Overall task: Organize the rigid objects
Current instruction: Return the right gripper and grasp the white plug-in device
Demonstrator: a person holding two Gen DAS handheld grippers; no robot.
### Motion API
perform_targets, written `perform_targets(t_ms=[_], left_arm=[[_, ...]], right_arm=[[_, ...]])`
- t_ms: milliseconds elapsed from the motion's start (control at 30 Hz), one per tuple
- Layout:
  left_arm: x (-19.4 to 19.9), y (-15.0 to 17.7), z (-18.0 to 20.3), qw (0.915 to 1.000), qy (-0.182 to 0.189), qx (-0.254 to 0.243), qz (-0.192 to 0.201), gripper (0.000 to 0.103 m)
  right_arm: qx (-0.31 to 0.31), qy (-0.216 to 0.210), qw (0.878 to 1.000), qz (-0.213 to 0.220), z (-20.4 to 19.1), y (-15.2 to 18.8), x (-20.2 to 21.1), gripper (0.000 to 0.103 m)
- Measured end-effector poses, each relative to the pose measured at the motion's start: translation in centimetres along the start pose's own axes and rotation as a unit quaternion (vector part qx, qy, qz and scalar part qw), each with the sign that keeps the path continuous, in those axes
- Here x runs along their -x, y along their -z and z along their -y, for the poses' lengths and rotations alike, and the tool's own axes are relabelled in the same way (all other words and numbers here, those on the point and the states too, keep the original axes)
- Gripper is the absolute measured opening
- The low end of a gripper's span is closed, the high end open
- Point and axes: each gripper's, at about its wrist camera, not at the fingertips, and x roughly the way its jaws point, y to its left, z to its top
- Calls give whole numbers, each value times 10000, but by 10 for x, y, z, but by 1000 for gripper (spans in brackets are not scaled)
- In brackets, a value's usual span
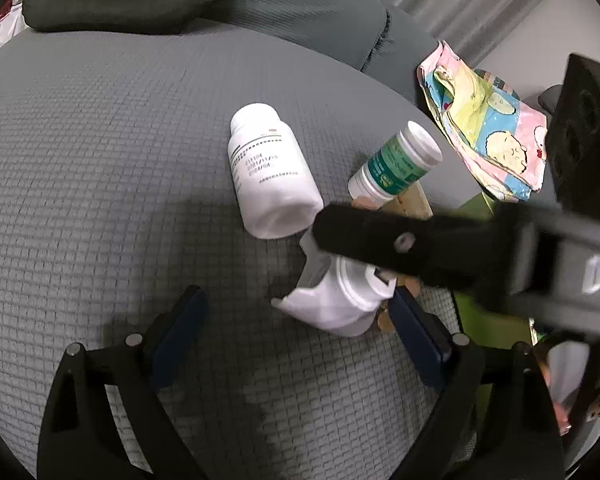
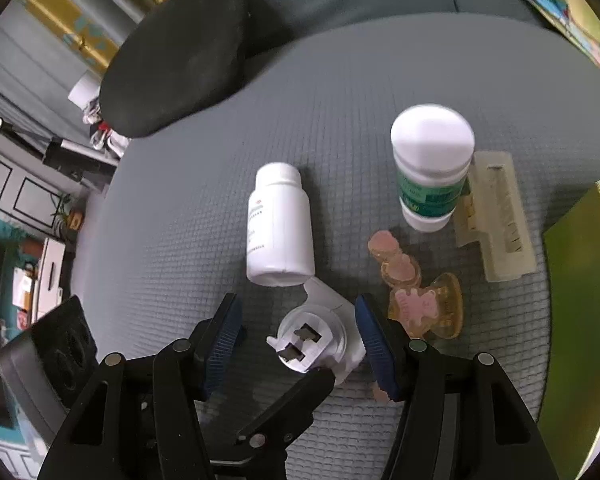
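A white plug adapter (image 2: 320, 336) lies on the grey cushion (image 2: 220, 208) between the open jaws of my right gripper (image 2: 300, 336); the jaws do not touch it. It also shows in the left wrist view (image 1: 332, 304). My left gripper (image 1: 300, 312) is open, with its right finger beside the adapter. A white pill bottle (image 2: 280, 228) lies on its side just beyond. A green-labelled bottle (image 2: 432, 168) stands upright to the right, beside a translucent plastic case (image 2: 500, 216). An amber toy (image 2: 420, 296) lies next to my right finger.
A black cushion (image 2: 180, 56) lies at the back left. A green box (image 2: 580, 300) stands at the right edge. A colourful cartoon bag (image 1: 488, 128) lies at the back right. The right gripper's black arm (image 1: 460, 248) crosses the left wrist view.
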Motion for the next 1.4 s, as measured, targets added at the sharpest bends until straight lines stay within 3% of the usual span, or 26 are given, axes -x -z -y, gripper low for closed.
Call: perform_targets(t_ms=[167,367,467,533,567,700,867,1000,1233,1400], left_arm=[[-3,-2,4,10000,-4,-37,58,88],[-5,-2,8,9999,71,-114,49,80],[-10,-2,12,9998,100,-184,-13,63],[-11,-2,11,9998,122,-157,-18,63],[-10,-2,11,9997,171,-165,-33,56],[-8,0,10,9994,313,-123,-111,54],[1,5,19,9989,407,-237,-61,41],[10,8,25,9985,436,-327,50,40],[12,10,21,9989,344,-297,-104,44],[12,14,19,9986,364,-325,-196,54]], right_arm=[[59,29,10000,-62,4,-3,-9,55],[66,-42,10000,-30,4,-3,-14,54],[-91,-248,9993,-255,13,0,-20,48],[-23,-386,9989,-252,11,2,-20,45],[22,-323,9992,-232,9,3,-20,45],[-2,-331,9993,-165,11,7,-17,45],[-179,-438,9989,-75,16,14,-10,41],[-186,-460,9987,69,13,19,-3,38],[-264,-218,9994,31,9,25,6,38],[-224,-85,9997,82,9,25,18,57]])
